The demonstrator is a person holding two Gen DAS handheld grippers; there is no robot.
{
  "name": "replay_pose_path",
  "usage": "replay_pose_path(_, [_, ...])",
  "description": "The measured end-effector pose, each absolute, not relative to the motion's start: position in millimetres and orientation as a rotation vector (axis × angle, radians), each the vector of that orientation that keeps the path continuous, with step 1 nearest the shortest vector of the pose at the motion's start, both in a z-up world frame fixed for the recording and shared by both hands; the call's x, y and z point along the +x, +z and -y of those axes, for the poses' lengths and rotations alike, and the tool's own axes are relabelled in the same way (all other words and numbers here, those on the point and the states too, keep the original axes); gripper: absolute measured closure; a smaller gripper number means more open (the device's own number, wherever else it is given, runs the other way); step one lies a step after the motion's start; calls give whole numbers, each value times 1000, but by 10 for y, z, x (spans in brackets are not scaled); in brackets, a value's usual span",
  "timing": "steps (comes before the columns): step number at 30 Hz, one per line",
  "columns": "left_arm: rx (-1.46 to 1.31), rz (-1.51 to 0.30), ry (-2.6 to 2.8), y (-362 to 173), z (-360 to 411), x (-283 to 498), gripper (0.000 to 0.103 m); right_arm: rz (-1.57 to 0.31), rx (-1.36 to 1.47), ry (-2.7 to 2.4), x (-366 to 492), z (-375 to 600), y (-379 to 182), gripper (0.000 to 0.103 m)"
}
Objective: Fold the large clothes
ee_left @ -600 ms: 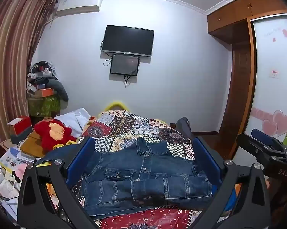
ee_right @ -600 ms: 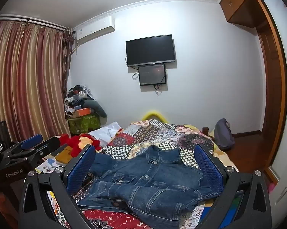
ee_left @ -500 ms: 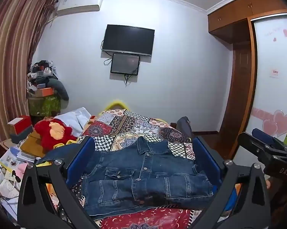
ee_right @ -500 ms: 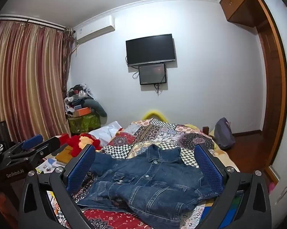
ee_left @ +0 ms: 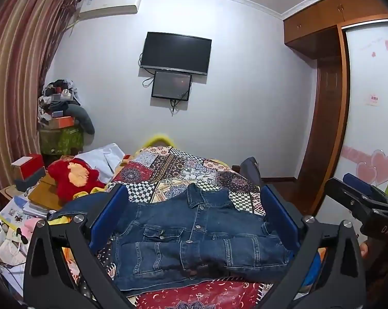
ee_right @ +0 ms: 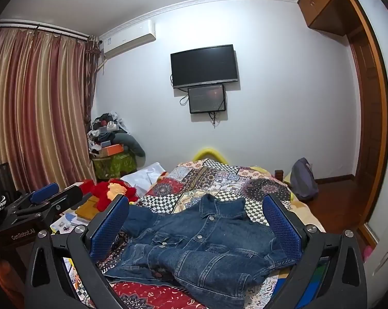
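One denim jacket (ee_left: 196, 234) lay front-up on the bed (ee_left: 183, 164), collar toward the far wall, buttoned, one sleeve folded across the lower front, the other sleeve trailing off toward the left side. It sat on one patchwork bedspread (ee_right: 219, 177).

Two grippers in view. Left gripper (ee_left: 194, 221) had its jaws spread as wide as they go, nothing between the blue pads (ee_left: 108, 216), hovering above the near edge of the bed and clear of the jacket. Right gripper (ee_right: 196, 226) was the same: jaws fully apart, nothing held, not touching the denim. Each camera also caught the other gripper off to the side.

Two screens on the far wall: one large TV (ee_left: 175, 52), one smaller monitor (ee_left: 171, 87) just below it. One air conditioner (ee_right: 129, 38) was mounted high near the one striped curtain (ee_right: 36, 108). One red plush toy (ee_left: 72, 177) lay left of the bed beside a heap of books and papers. One grey bag (ee_right: 303, 180) stood at the right side of the bed. One wooden wardrobe (ee_left: 328, 97) was on the right, and one cluttered pile of stuff (ee_right: 108, 141) in the corner.
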State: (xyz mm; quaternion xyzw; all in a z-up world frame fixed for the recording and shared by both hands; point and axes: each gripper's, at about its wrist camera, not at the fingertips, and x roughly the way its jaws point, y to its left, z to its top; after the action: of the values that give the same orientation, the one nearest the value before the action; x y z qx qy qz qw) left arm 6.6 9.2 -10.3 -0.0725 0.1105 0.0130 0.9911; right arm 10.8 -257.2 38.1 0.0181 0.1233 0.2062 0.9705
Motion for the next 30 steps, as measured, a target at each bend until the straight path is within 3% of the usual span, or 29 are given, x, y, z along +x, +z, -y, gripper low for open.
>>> replay_pose_path(30, [-154,-218,21,-42,-32,73,0,-241,32,412,109,2590,407,0])
